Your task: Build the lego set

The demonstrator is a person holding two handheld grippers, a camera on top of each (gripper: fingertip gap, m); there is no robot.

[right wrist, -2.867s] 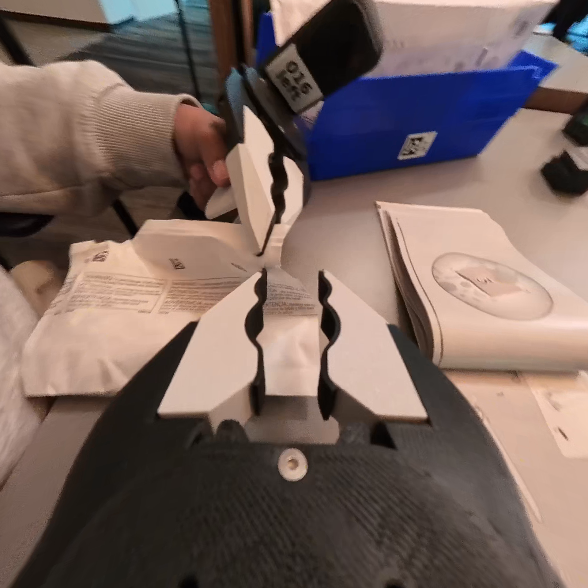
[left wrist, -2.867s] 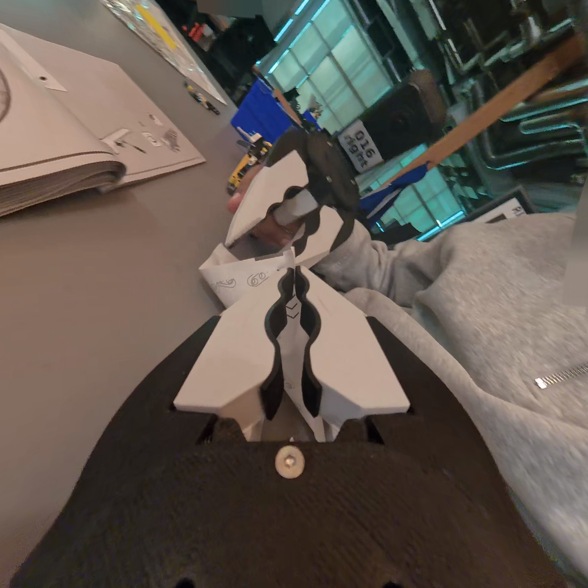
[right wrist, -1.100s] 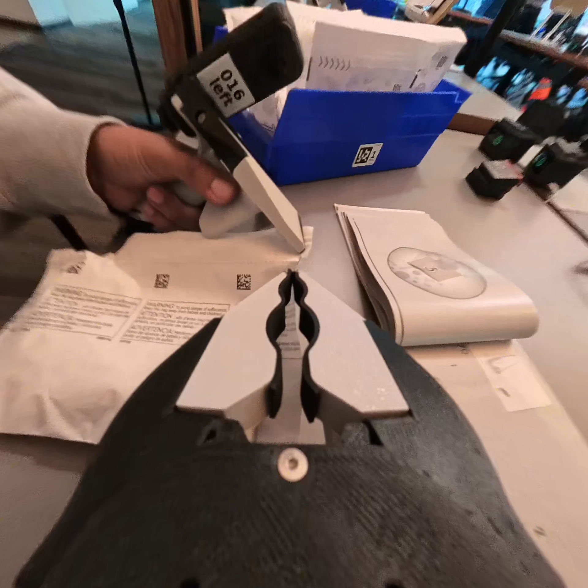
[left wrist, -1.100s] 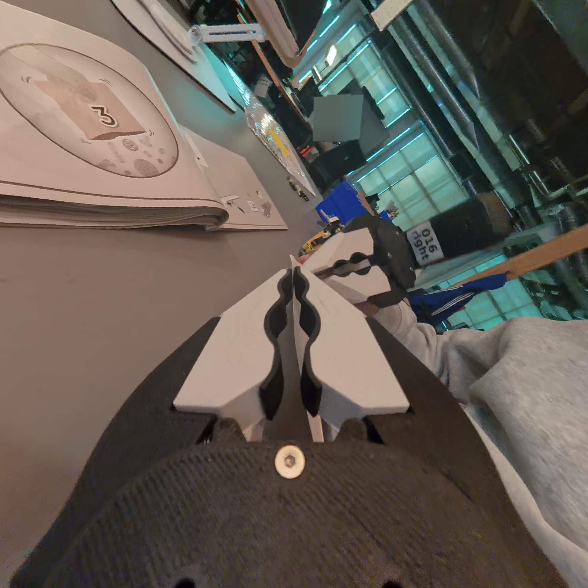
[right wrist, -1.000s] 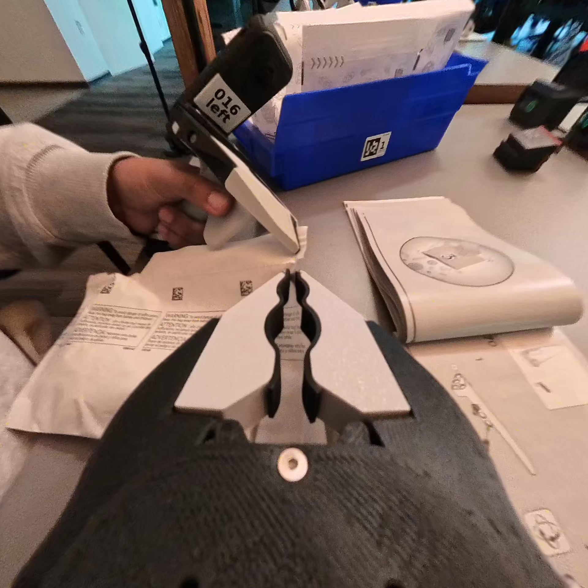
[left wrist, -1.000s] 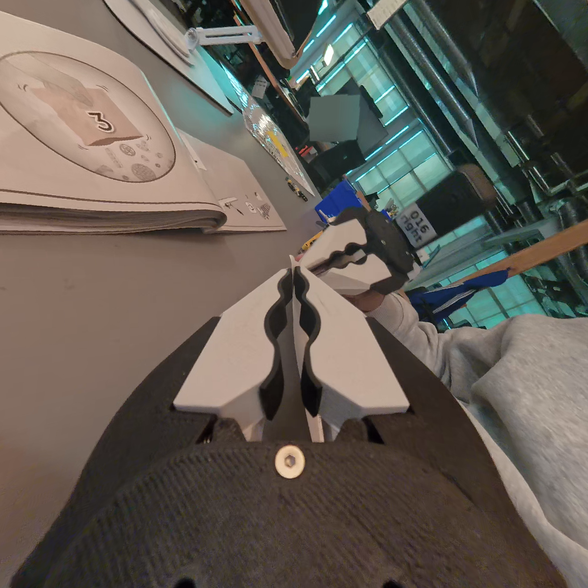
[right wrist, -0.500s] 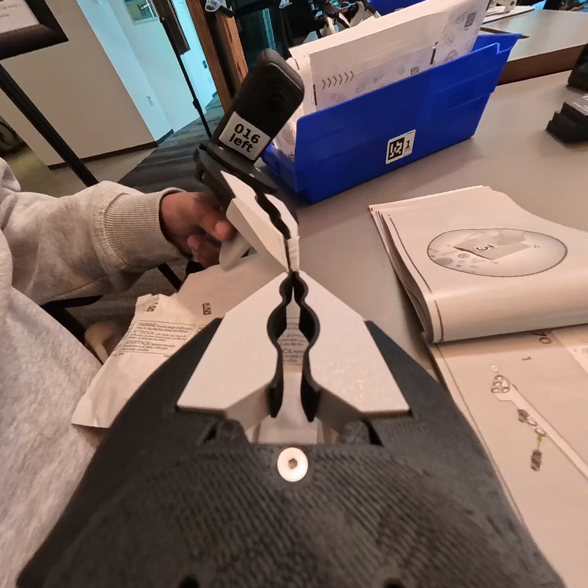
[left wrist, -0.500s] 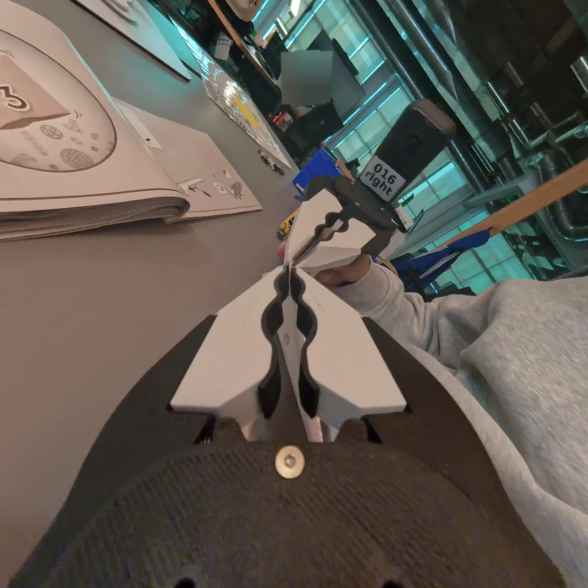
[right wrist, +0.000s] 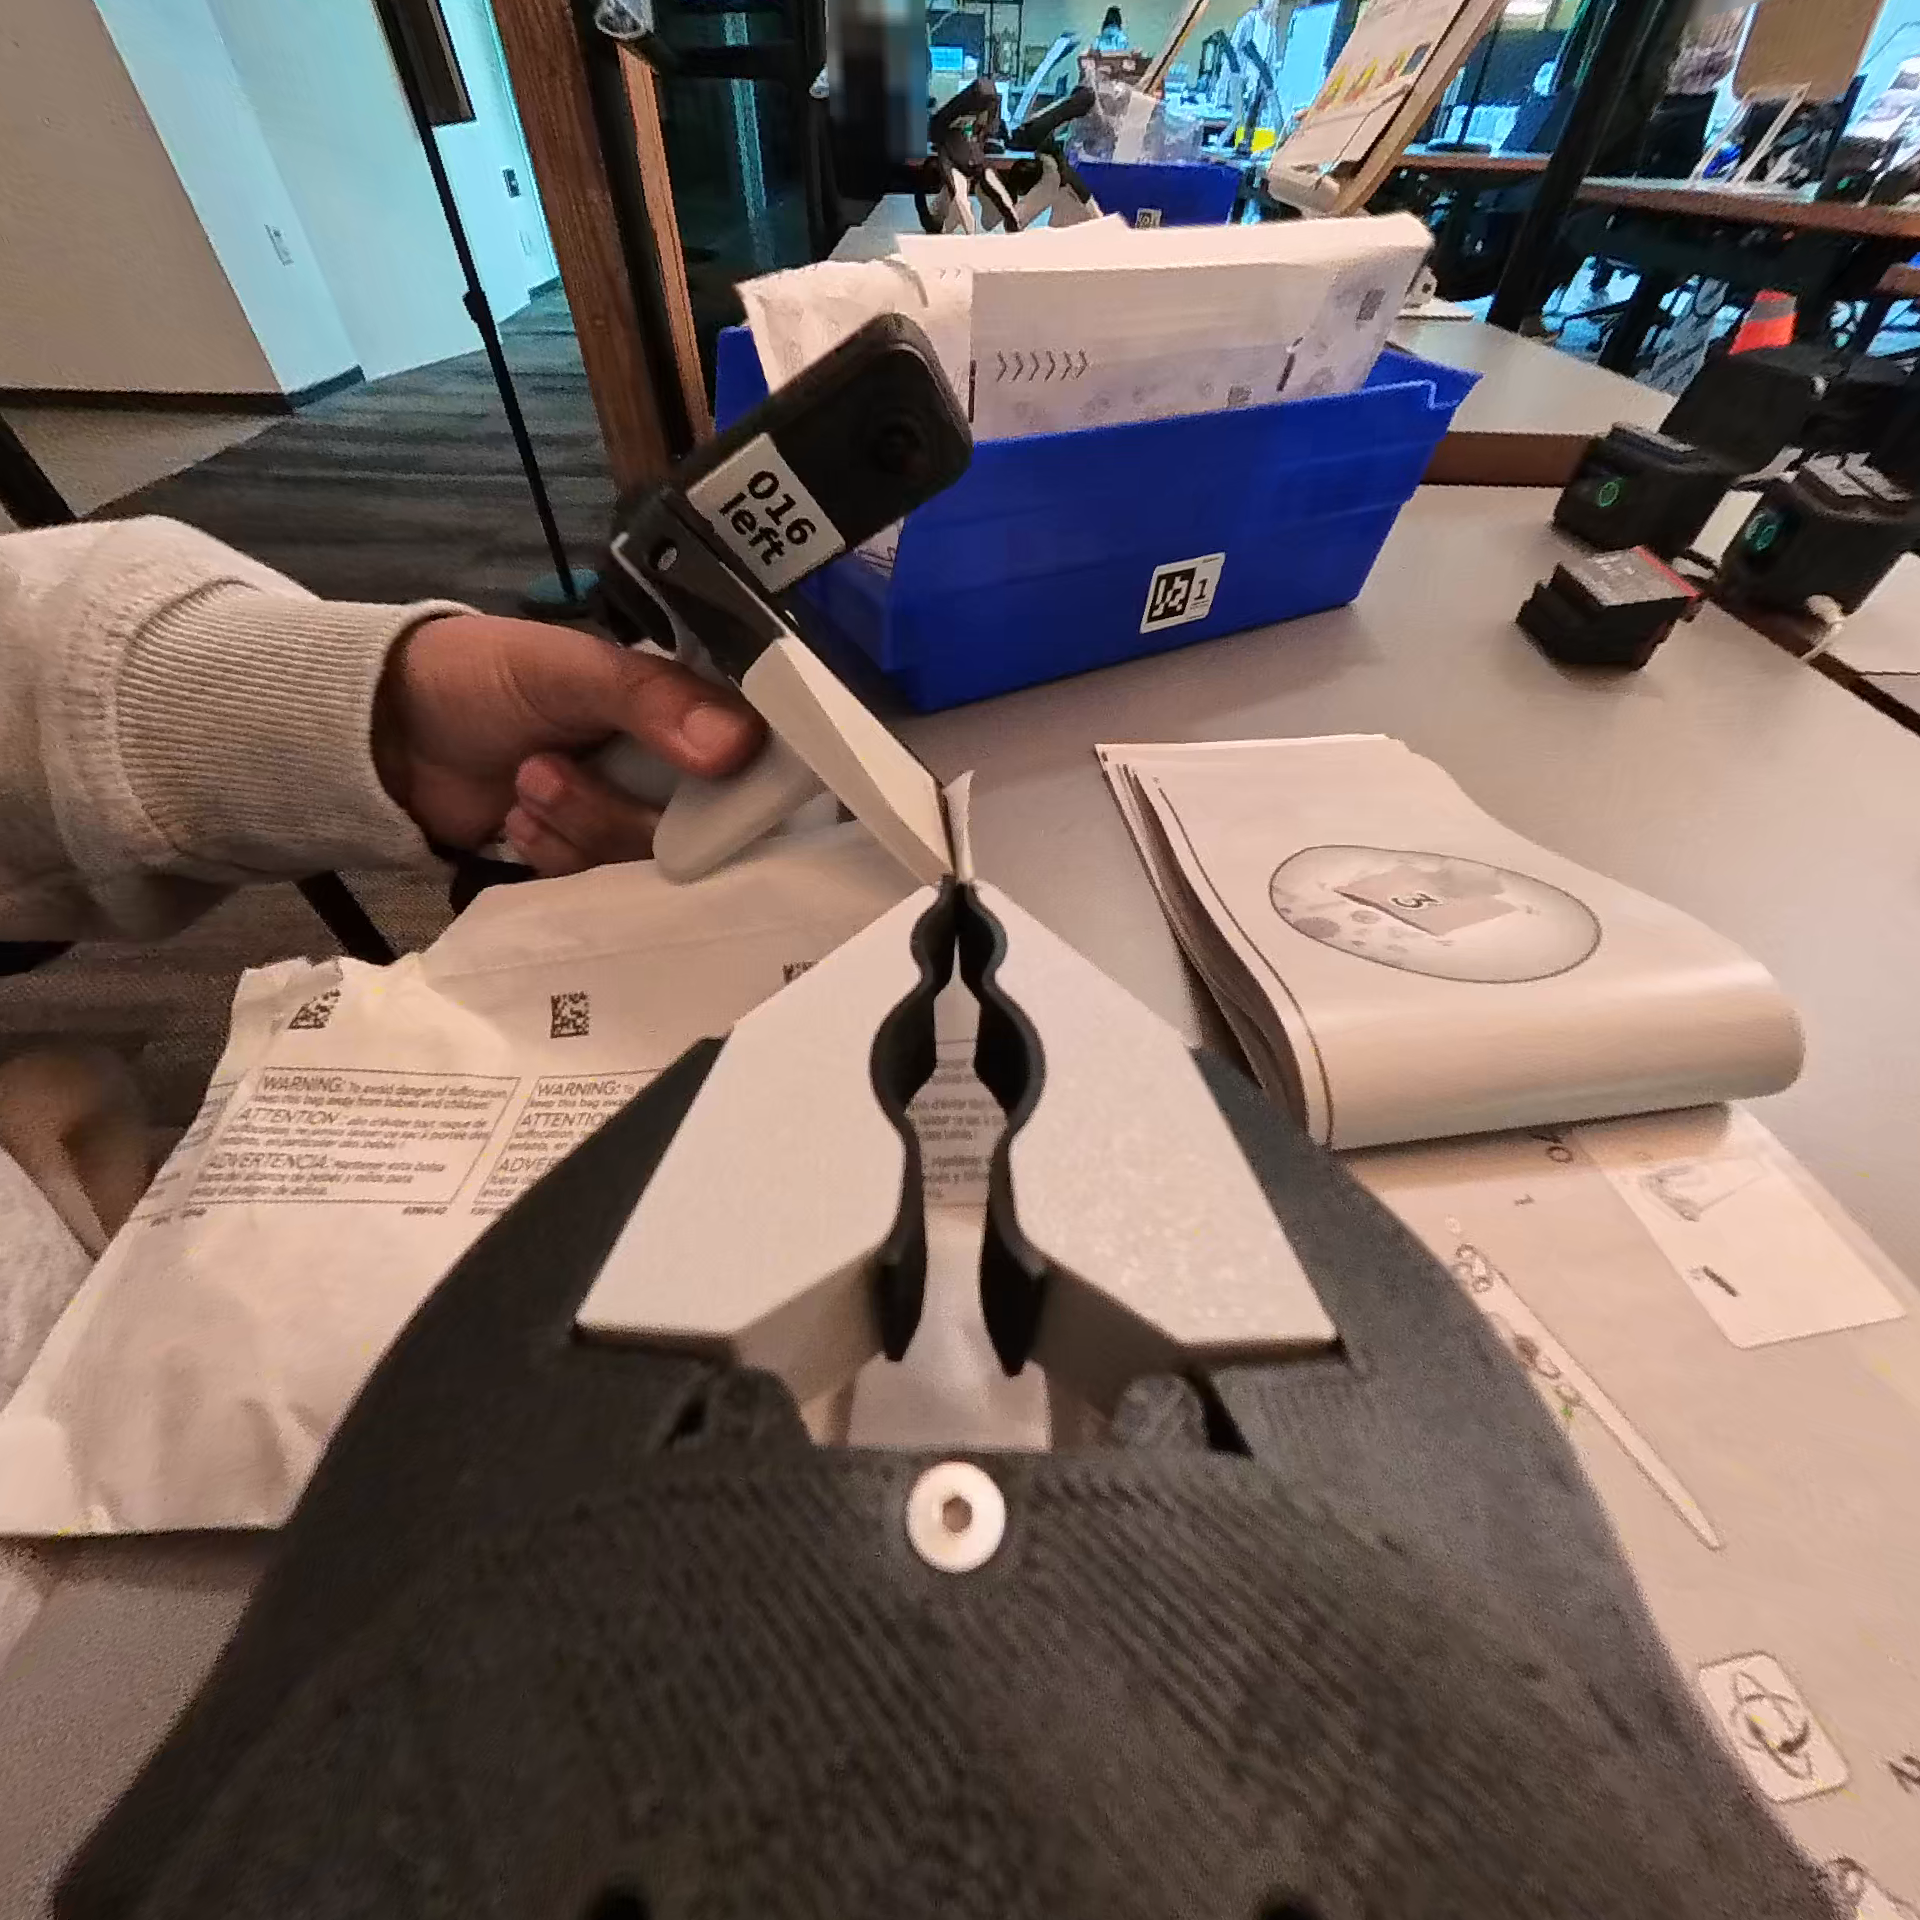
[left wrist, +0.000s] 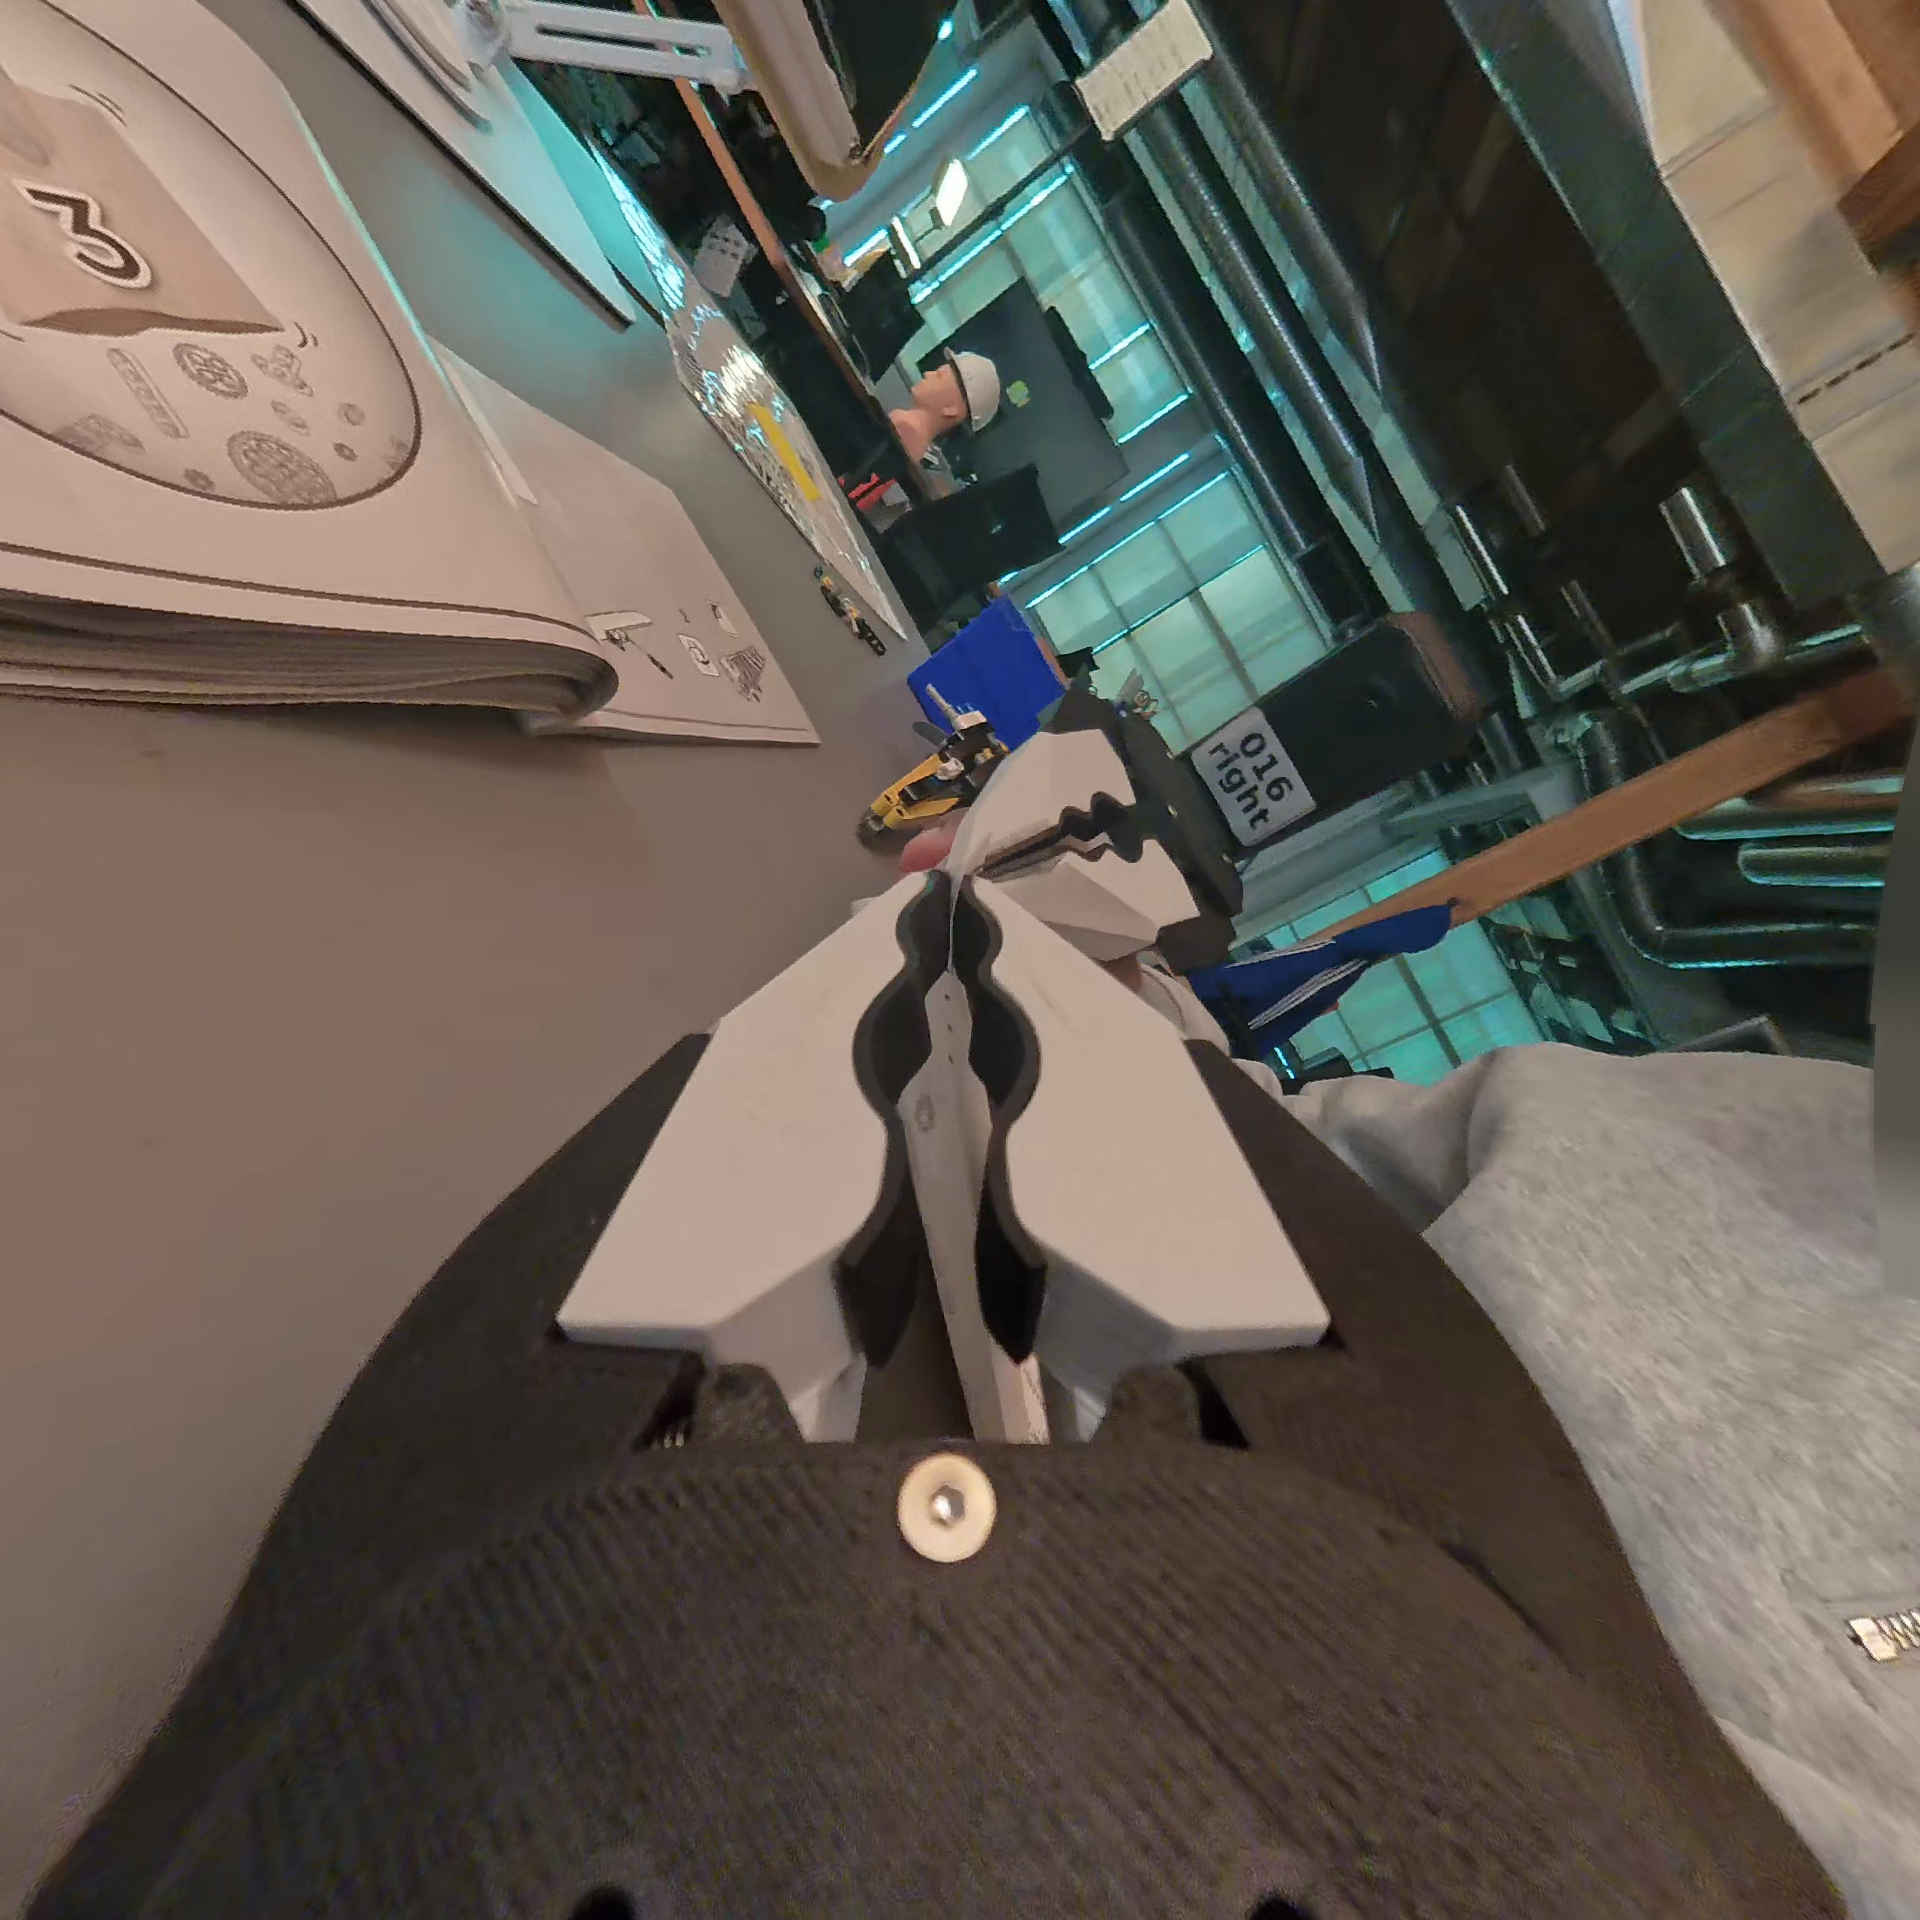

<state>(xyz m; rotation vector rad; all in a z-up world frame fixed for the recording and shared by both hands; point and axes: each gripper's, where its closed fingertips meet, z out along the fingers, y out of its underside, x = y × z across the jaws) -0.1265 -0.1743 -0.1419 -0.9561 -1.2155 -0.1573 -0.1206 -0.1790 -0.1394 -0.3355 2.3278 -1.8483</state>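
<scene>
Since both tongs are pinched tight on the paper bag's [right wrist: 416,1195] top corner, left tongs [right wrist: 940,857] tip-to-tip with right tongs [right wrist: 956,914], the tear runs between them; bag's bulk lies left on the tabletop [right wrist: 1455,707].

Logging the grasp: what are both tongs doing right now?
Left tongs: closed on the paper parts bag's corner.
Right tongs: closed on the same corner.

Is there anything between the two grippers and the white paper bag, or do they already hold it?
Nothing visible stands between them. The left gripper and the right gripper are both shut on the same top corner of the white paper bag, tips almost meeting. The instruction booklet lies apart, to the side.
</scene>
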